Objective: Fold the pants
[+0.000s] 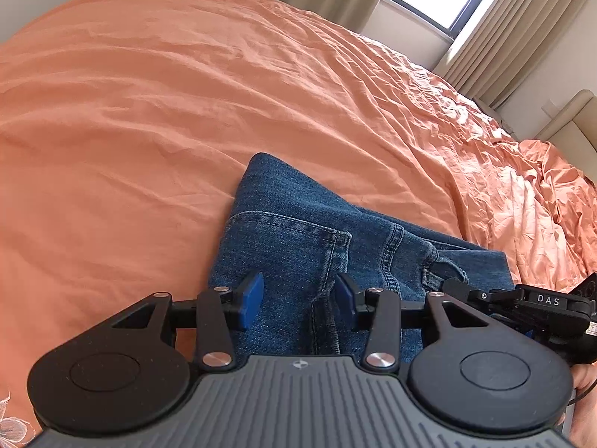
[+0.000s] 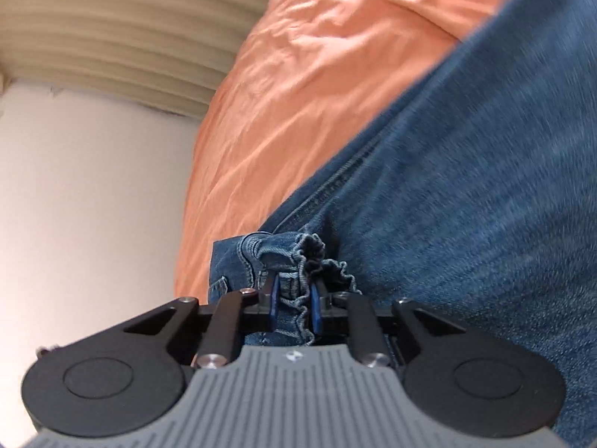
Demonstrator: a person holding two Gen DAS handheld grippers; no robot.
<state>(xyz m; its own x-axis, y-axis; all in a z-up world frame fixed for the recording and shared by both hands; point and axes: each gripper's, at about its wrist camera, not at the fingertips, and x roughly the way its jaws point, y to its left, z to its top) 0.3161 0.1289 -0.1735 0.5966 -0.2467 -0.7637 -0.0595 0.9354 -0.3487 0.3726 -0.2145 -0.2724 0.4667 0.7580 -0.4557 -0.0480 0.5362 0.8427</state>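
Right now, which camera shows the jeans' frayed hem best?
The right wrist view: the frayed hem sits pinched in the right hand-held gripper. The left wrist view shows the jeans but only their pocket and seams.

Right tool (image 2: 294,298): lower centre, blue pads closed on a bunched, frayed fold of denim.
Jeans (image 2: 466,186): blurred, filling the right half.
Bed (image 2: 298,74): orange sheet, upper centre.
Curtain (image 2: 112,30): upper left.

Blue denim pants (image 1: 298,231), plain orange bedsheet (image 1: 149,93)

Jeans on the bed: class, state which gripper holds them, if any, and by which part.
The right gripper pinches the jeans by a frayed hem; the left gripper is open, holding nothing.
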